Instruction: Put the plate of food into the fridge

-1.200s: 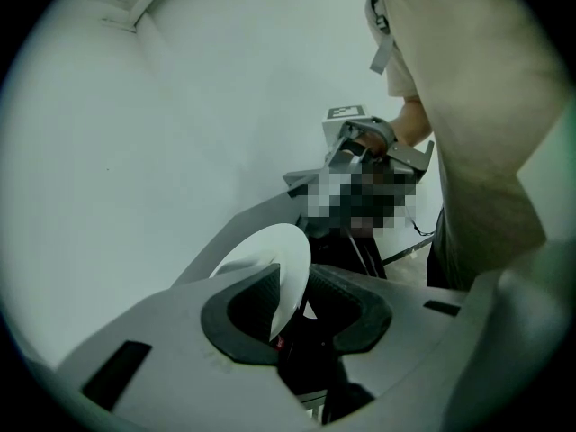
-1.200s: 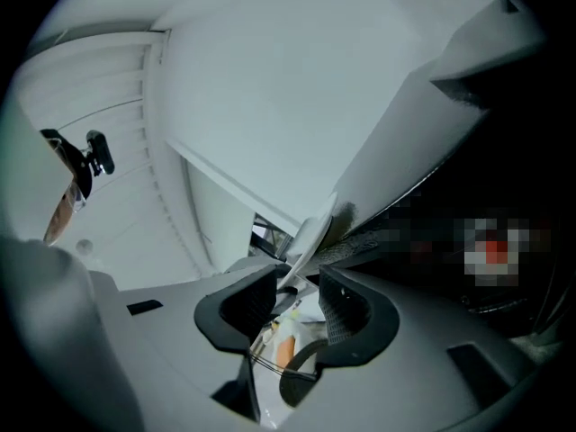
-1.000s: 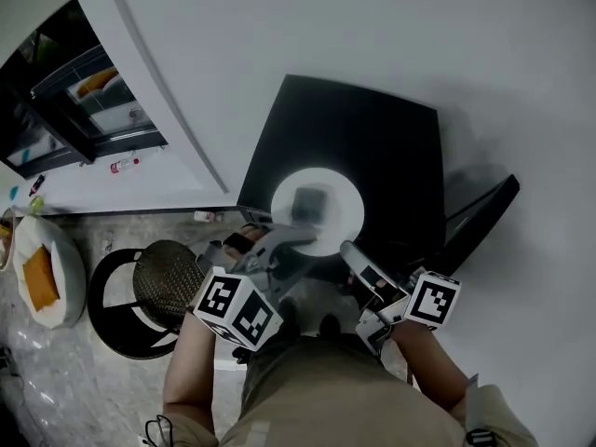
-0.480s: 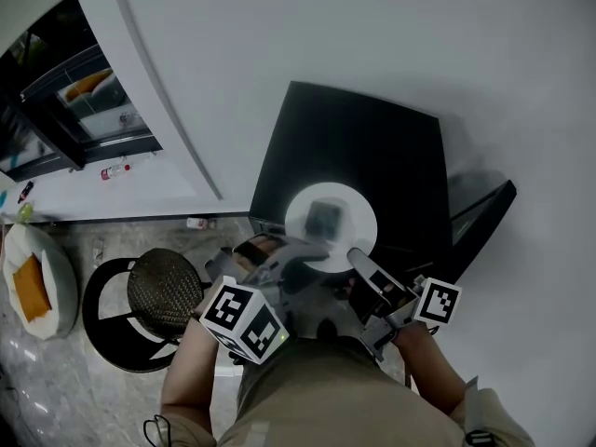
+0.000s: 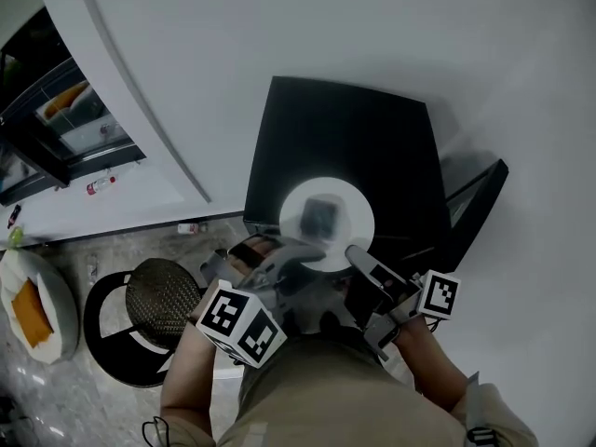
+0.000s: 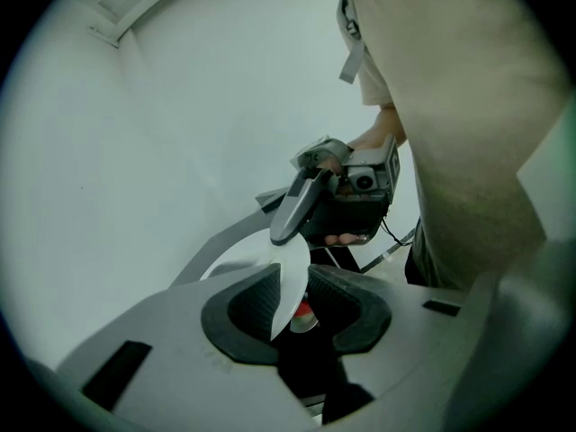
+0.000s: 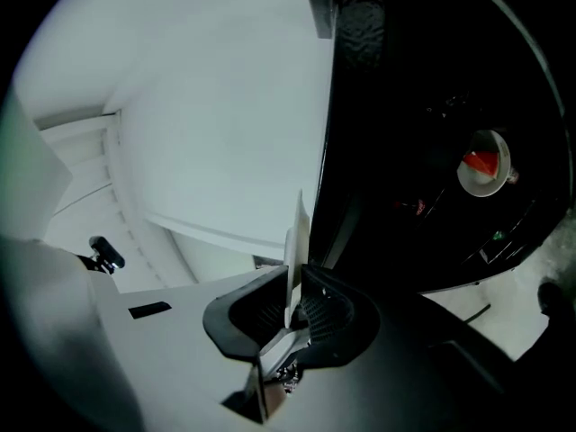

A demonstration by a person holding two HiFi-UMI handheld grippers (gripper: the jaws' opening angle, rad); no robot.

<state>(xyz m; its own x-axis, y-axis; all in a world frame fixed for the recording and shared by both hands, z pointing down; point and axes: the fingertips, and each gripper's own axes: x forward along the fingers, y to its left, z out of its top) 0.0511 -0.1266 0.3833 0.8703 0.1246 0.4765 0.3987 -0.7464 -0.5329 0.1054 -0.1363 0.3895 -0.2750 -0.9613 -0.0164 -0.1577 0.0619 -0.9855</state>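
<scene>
Plate: your white plate, with the dark piece of food on it, hangs over the black surface.
Left gripper: your left gripper pinches the plate's near-left rim between narrowly parted jaws, the same hold as a second ago.
Right gripper: your right gripper has just been closing. A second ago its jaws stood wide beside the rim, and now they clamp the near-right rim edge-on.

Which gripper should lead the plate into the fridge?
Left, probably: left gripper clamps the plate rim; right gripper, jaws just been closing on its other edge, sits beside the open fridge door.
</scene>
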